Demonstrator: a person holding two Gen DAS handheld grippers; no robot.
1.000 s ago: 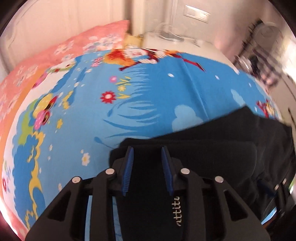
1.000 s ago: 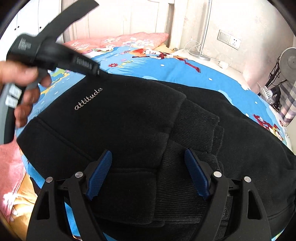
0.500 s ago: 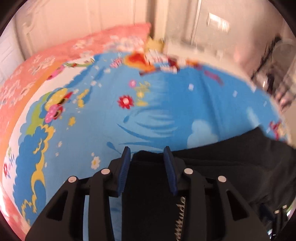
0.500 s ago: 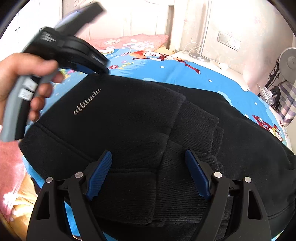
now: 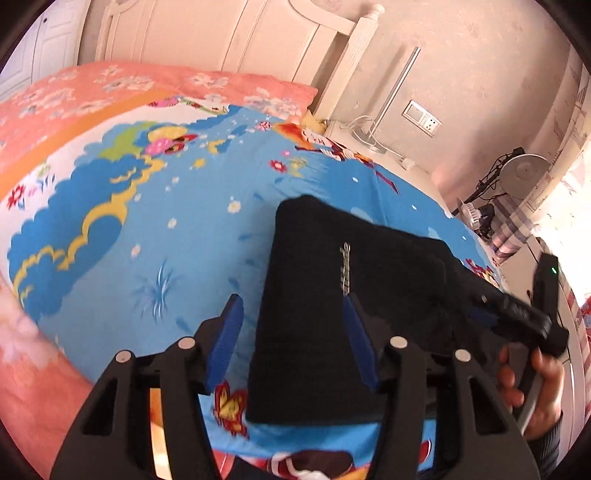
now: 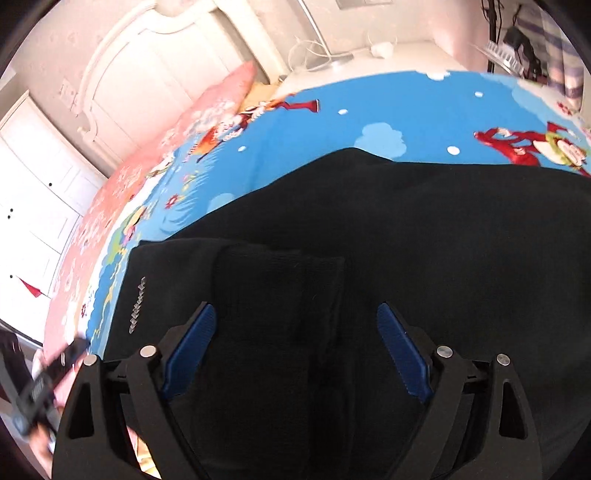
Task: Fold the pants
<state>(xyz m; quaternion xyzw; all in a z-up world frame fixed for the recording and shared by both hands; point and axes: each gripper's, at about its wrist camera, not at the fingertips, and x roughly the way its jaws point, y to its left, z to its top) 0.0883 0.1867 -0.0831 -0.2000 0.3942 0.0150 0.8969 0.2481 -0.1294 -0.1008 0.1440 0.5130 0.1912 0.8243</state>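
1. Since a second ago the left gripper [image 5: 291, 332] has let go of the black fleece pants [image 5: 332, 295] and pulled back; its jaws, then narrowed around the fabric edge, now stand wide open and empty, the left blue pad over bare sheet, the right pad over the cloth.
2. Over the same second the right gripper [image 6: 295, 343] has swung from a level view to a steep downward one; its jaws stay wide open, holding nothing, with the pants filling the space between and ahead of them.
3. Judged from how the pants lie, a compact folded stack with the small embroidered logo [image 6: 136, 306] just left of the right jaws sits on a wider black layer stretching away to their right. That wider part looks not yet folded in, so the task seems past halfway, not finished.
4. Around them: the blue cartoon-print bedsheet [image 5: 166, 229] on the bed, a pink floral pillow [image 5: 110, 85] far ahead of the left jaws, a white headboard [image 5: 229, 33], and a standing fan [image 5: 524, 173] off to the right. Nothing blocks the next fold.
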